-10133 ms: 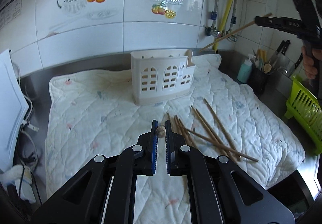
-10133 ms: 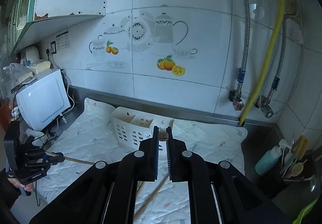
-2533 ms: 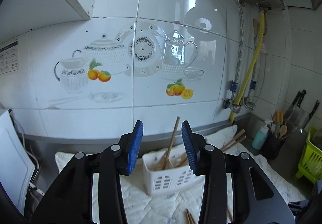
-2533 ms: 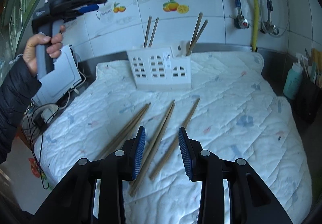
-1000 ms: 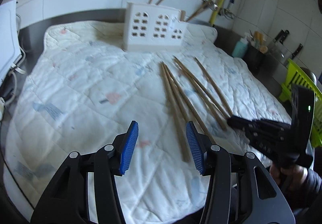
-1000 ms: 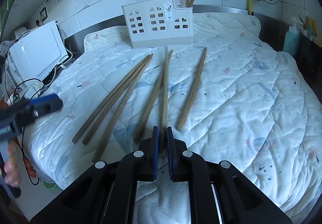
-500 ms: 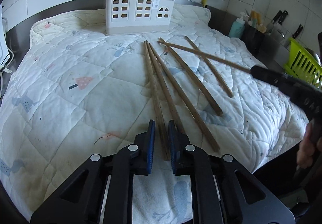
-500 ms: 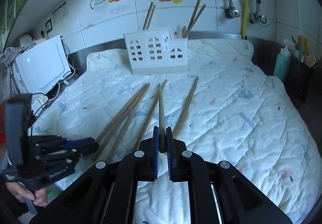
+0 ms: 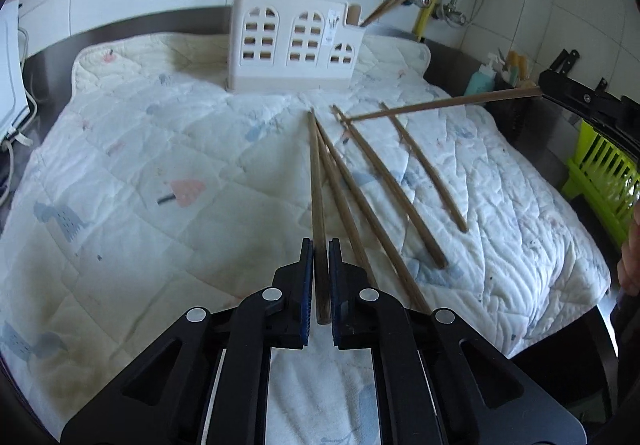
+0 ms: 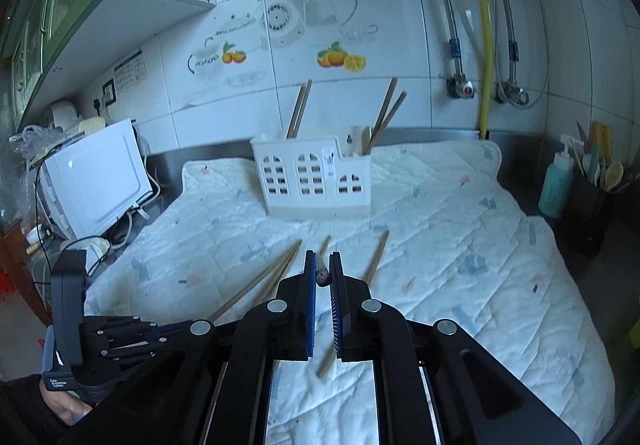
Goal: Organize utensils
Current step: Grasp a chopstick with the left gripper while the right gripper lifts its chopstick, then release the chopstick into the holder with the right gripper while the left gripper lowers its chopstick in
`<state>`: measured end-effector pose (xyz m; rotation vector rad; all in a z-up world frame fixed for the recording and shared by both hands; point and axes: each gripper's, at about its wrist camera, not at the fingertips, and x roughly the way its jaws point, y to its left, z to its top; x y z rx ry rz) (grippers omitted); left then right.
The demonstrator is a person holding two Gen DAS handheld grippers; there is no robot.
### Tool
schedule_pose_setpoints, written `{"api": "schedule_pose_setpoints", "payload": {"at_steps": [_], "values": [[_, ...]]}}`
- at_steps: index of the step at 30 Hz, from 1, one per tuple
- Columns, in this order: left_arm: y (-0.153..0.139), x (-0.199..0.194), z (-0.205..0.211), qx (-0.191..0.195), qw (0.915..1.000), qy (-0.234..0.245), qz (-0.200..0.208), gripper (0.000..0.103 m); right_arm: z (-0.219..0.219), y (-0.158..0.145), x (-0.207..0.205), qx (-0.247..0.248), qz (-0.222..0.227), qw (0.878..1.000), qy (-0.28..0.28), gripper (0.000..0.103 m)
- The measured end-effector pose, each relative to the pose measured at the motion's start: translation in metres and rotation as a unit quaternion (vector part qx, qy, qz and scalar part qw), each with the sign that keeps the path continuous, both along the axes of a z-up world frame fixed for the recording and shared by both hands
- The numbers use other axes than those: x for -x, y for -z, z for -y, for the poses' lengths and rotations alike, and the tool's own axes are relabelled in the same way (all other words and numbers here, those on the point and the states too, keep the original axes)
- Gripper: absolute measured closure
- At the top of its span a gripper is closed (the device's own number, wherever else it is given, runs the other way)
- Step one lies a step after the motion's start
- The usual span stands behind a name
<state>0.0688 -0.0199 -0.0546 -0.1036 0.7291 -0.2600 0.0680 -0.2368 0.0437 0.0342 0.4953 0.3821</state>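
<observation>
The left gripper [image 9: 319,257] sits low over the white quilted cloth [image 9: 168,173], its blue-padded fingers [image 9: 306,277] closed on the near end of a long brown wooden chopstick [image 9: 316,181] that lies along the cloth and points toward the white plastic utensil holder with arched cut-outs [image 9: 294,41]. The right gripper [image 10: 322,277] is raised above the cloth and aimed at the holder, clamped on another brown wooden chopstick [image 9: 440,105]; its own camera sees only the round butt end of the stick between narrow fingers.

The left wrist view shows that stick's full length, held in the air over the cloth from the right edge of the picture, tip near the loose chopsticks [image 9: 384,181], four of which lie fanned on the cloth. The right wrist view shows two pairs of sticks standing in the holder, one in the left compartment and one in the small right one, plus a white appliance [image 10: 96,177] beside the cloth and the left gripper low at the left.
</observation>
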Motion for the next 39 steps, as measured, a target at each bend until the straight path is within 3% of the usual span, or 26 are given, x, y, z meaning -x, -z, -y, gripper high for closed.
{"api": "schedule_pose_setpoints", "payload": {"at_steps": [6, 15, 26, 31, 39], "values": [[-0.027, 0.0, -0.012, 0.003, 0.9988, -0.017, 0.047, 0.098, 0.006, -0.026, -0.013, -0.012, 0.016, 1.0, -0.009, 0.096], [-0.058, -0.014, -0.021, 0.006, 0.9965, -0.013, 0.082, 0.098, 0.009, -0.065, -0.037, -0.019, 0.032, 0.999, -0.03, 0.096], [-0.106, -0.044, -0.038, 0.022, 0.9924, -0.009, 0.12, 0.098, 0.01, -0.155, -0.101, 0.017, 0.061, 0.997, -0.043, 0.096], [-0.116, -0.06, -0.04, 0.029, 0.9916, -0.004, 0.126, 0.098, 0.002, -0.166, -0.139, 0.056, 0.036, 0.997, -0.031, 0.096], [-0.14, -0.081, -0.041, 0.017, 0.9895, 0.004, 0.143, 0.098, -0.01, -0.147, -0.211, 0.056, -0.054, 0.996, -0.047, 0.096]]}}
